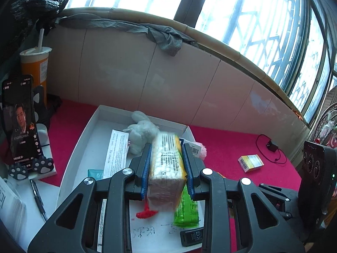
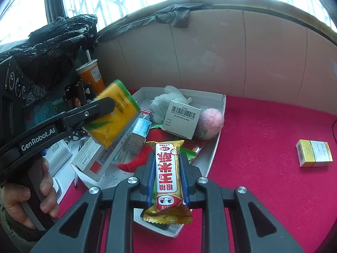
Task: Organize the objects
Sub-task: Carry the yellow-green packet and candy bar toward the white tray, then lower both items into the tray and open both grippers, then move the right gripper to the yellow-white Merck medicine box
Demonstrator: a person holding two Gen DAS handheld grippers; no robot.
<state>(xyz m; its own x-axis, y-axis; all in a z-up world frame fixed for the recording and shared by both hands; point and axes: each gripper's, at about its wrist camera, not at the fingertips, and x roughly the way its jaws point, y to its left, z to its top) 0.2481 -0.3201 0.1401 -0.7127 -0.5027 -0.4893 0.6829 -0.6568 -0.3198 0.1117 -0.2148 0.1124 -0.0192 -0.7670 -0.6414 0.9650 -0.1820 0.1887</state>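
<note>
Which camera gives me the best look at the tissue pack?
Left wrist: the tissue pack fills the centre, clamped in the left gripper, printed side showing. The right wrist view shows it blurred, from the side.

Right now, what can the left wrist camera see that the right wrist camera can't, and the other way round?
Only the left wrist view shows a black charger with its cable on the red cloth. Only the right wrist view shows the snack bar pinched in the right claw, and a hand gripping the left claw's handle. Both show the white tray, the tissue pack in the left claw, and the small yellow box.
</note>
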